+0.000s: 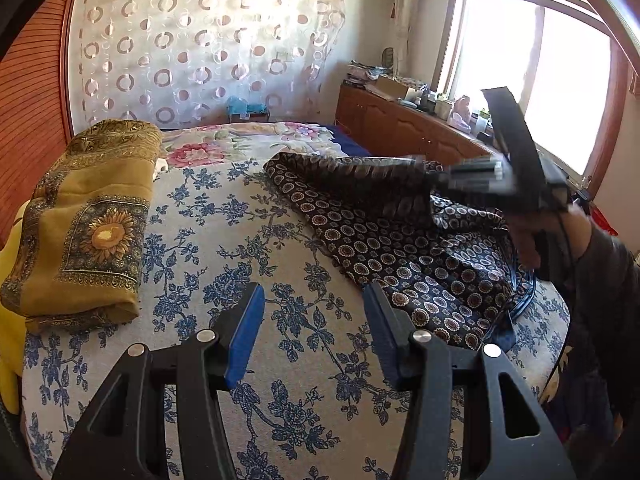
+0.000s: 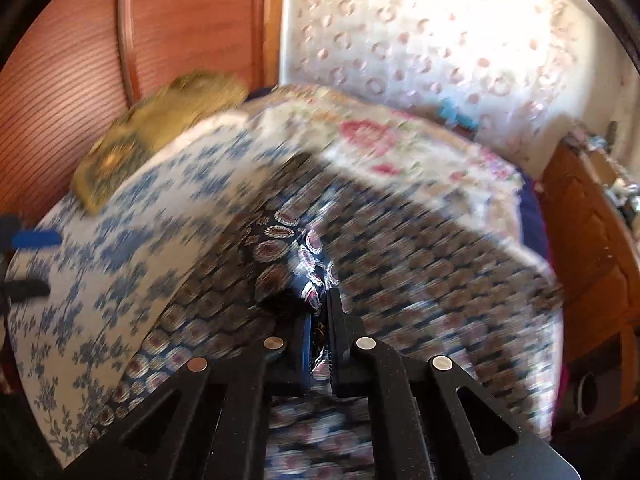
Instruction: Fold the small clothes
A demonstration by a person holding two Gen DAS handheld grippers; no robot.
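Observation:
A dark navy cloth (image 1: 400, 240) printed with small round flowers lies spread on the right half of the blue-flowered bed cover (image 1: 224, 240). My right gripper (image 2: 320, 308) is shut on a bunched fold of the dark cloth (image 2: 280, 240); the fabric shows between its pads. From the left wrist view the right gripper (image 1: 480, 176) appears blurred, held by a hand, with the cloth's far edge raised off the bed. My left gripper (image 1: 314, 292) stands open above the bed cover, just left of the cloth's near corner, with nothing between its fingers.
A folded mustard cloth with a sunflower print (image 1: 92, 220) lies at the left edge of the bed. A pink-flowered quilt (image 1: 240, 140) lies further back. A cluttered wooden cabinet (image 1: 400, 124) runs under the window at the right. A wooden panel (image 1: 28, 112) stands at the left.

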